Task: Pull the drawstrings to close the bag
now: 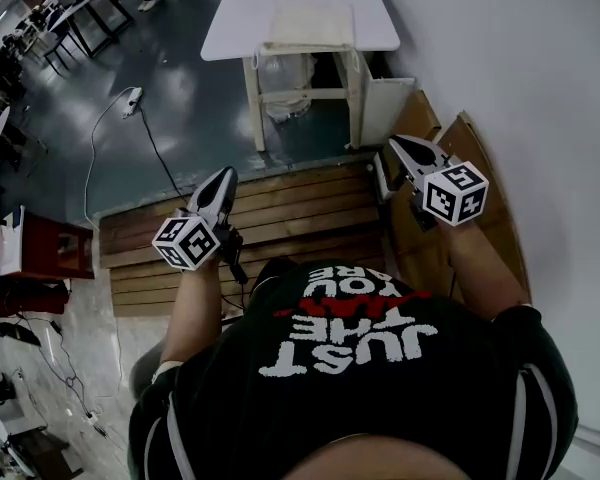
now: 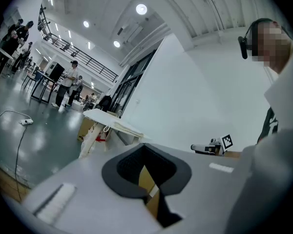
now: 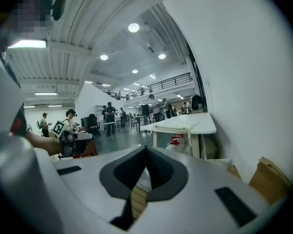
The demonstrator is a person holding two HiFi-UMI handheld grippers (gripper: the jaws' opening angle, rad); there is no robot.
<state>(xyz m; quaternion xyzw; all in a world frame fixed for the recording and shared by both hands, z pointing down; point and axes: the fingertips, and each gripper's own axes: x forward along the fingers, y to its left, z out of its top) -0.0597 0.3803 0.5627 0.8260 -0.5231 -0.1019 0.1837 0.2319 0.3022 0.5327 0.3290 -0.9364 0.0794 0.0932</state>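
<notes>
A cream fabric bag (image 1: 311,24) lies flat on a white table (image 1: 242,8) at the top of the head view, well beyond both grippers. My left gripper (image 1: 224,176) is held over the wooden platform, its jaws shut and empty. My right gripper (image 1: 394,143) is out to the right near the wall, jaws also shut with nothing in them. In the left gripper view the shut jaws (image 2: 145,147) point toward the table (image 2: 109,119), and the right gripper (image 2: 211,147) shows to the side. In the right gripper view, the bag (image 3: 175,127) lies on the table beyond the shut jaws (image 3: 146,151).
I stand on a slatted wooden platform (image 1: 280,213). Brown boards (image 1: 480,168) lean against the white wall at right. A white box (image 1: 385,103) sits by the table's legs. A cable with a power strip (image 1: 130,101) lies on the grey floor, and a red cabinet (image 1: 50,248) stands at left.
</notes>
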